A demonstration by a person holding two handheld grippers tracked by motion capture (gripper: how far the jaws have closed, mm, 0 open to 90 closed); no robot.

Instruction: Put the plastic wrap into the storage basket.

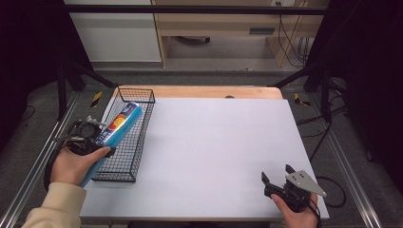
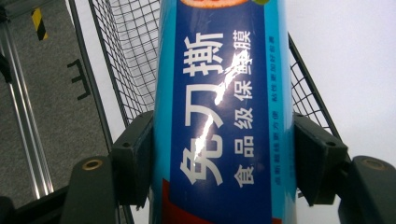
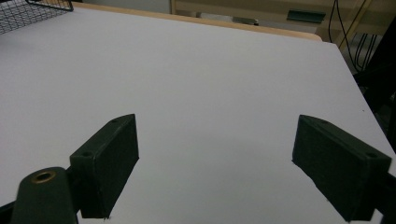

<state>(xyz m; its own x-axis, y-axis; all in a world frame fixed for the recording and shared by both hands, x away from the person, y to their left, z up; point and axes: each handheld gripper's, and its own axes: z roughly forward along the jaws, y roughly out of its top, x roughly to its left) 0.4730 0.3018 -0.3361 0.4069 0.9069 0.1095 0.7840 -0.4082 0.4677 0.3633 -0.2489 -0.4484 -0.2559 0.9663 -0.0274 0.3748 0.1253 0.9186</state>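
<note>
Nearest the lens in the left gripper view, the glossy blue cardboard box of cling film, long and narrow with white Chinese lettering and a streak of glare down its face, sits pinched between the two matte black pads of the left gripper, one pressed on each long side. From the high view, the box slants over the black wire mesh basket at the table's left edge, its long axis running from the person's left hand up and away toward the basket's far end, near end lower. The basket stands on the smooth, pale grey table top. The right gripper rests at the near right corner, jaws spread wide over bare table, its blocky pads holding nothing.
</note>
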